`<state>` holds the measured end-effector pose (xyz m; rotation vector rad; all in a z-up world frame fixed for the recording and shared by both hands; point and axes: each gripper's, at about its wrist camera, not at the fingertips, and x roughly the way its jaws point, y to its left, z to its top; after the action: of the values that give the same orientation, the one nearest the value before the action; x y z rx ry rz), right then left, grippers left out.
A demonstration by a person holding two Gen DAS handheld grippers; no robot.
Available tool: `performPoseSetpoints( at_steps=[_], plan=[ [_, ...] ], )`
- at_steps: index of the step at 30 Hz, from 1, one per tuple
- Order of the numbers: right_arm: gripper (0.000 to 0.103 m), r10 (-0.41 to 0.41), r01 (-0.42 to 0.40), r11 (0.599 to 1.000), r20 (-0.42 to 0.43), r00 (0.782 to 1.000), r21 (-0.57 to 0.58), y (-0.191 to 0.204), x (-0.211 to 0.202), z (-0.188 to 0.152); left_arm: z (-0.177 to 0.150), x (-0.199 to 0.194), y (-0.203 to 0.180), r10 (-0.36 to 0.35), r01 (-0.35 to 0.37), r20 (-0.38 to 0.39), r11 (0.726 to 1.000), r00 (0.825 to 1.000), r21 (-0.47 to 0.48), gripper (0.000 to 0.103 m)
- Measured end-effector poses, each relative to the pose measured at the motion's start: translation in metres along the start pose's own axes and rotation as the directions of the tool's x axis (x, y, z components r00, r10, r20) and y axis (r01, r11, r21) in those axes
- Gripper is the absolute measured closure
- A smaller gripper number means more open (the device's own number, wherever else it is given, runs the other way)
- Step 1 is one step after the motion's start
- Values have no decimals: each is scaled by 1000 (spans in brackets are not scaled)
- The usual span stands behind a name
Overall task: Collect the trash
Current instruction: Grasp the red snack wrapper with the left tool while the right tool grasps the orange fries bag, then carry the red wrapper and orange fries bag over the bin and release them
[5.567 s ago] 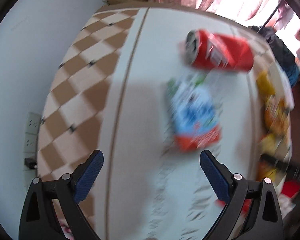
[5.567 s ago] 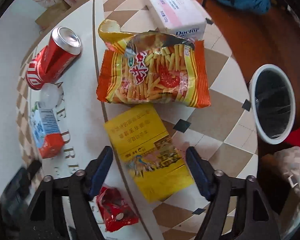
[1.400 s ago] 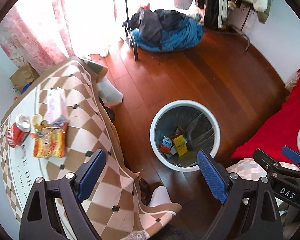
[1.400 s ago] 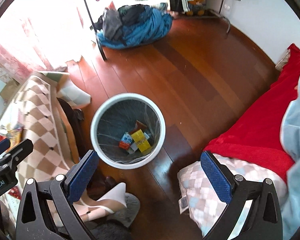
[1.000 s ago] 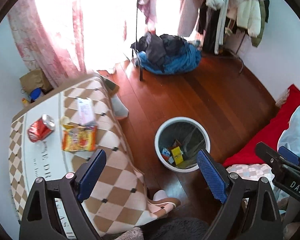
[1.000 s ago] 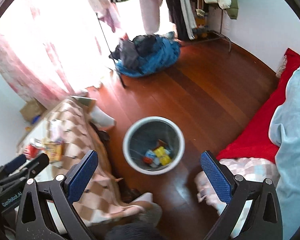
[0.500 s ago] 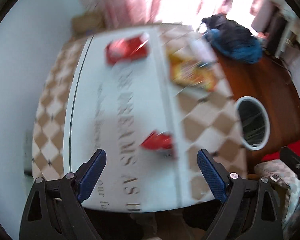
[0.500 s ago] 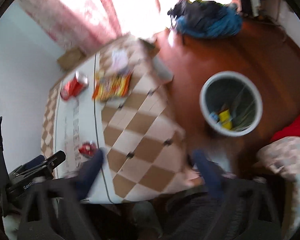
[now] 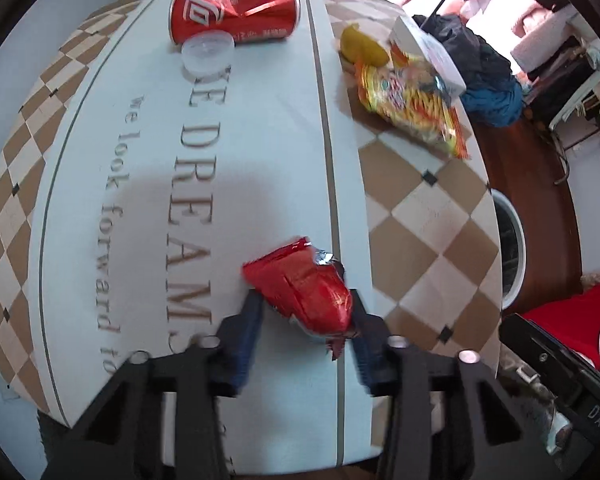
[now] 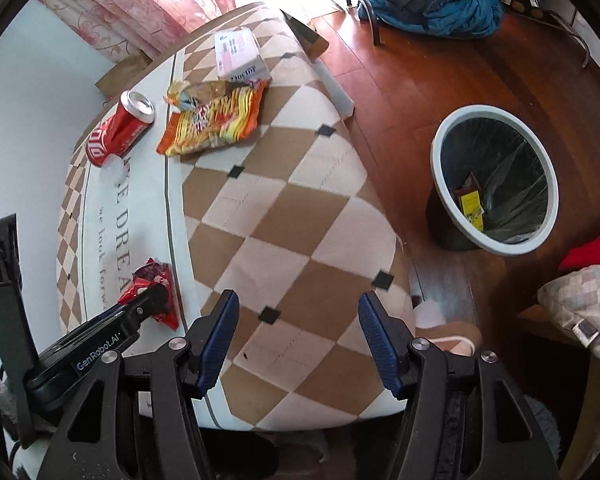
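Left wrist view shows the left gripper (image 9: 304, 312) closing around a red wrapper (image 9: 300, 288) near the table's (image 10: 300, 216) front edge, the right gripper (image 10: 298, 340) hanging open and empty, and with some trash already in the bin (image 10: 496, 248), the can (image 9: 234, 12), chip bag (image 9: 412, 104) and clear lid (image 9: 207, 50) wait at the far edge.

Daylight blasting through the curtains (image 10: 148, 4) blows out the top, soft shadow on the desk (image 9: 204, 196), left jaws motion-blurred, edges heavily fisheye-bent with dark corners.

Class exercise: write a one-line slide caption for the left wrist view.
Left gripper closing on a crumpled red wrapper on the checked tablecloth, cola can beyond.
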<state>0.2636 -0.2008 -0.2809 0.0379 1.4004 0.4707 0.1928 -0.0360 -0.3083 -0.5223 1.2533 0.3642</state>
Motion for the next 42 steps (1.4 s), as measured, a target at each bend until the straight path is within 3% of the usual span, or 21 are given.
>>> performPoseSetpoints(
  at_steps=[2, 5, 9, 14, 19, 25, 27, 28, 30, 35, 42],
  plan=[
    [37, 23, -23, 1000, 1, 1000, 7, 1, -2, 12, 5, -7, 3, 14, -14, 39, 1000, 999, 9, 78],
    [30, 75, -76, 997, 10, 997, 31, 3, -2, 36, 15, -16, 10, 68, -70, 95, 997, 993, 16, 79],
    [30, 146, -146, 983, 9, 989, 109, 7, 14, 80, 37, -18, 23, 142, -144, 139, 990, 980, 7, 79],
    [30, 124, -115, 977, -40, 991, 178, 15, 51, 126, 64, -14, 38, 209, -212, 166, 977, 964, 2, 79],
    [31, 72, -63, 981, -43, 996, 182, 27, 70, 143, 77, -11, 42, 240, -246, 179, 969, 954, 13, 79],
    [53, -48, 49, 998, -25, 999, 47, 59, 76, 141, 76, -11, 41, 244, -252, 179, 967, 953, 22, 79],
    [71, -73, 73, 997, -22, 997, 2, 69, 79, 138, 74, -11, 41, 245, -252, 179, 967, 953, 21, 79],
    [71, -92, 92, 996, -18, 996, -21, 74, 80, 136, 74, -11, 41, 245, -252, 179, 967, 953, 21, 79],
    [85, -118, 118, 991, -3, 993, -65, 81, 79, 132, 72, -12, 43, 243, -250, 178, 968, 954, 17, 79],
    [96, -128, 132, 981, 38, 991, -141, 92, 66, 111, 67, -16, 47, 242, -248, 183, 969, 953, 14, 79],
    [98, -47, 57, 984, 64, 997, -169, 88, 32, 74, 45, -30, 52, 237, -246, 195, 969, 952, 24, 79]
  ],
)
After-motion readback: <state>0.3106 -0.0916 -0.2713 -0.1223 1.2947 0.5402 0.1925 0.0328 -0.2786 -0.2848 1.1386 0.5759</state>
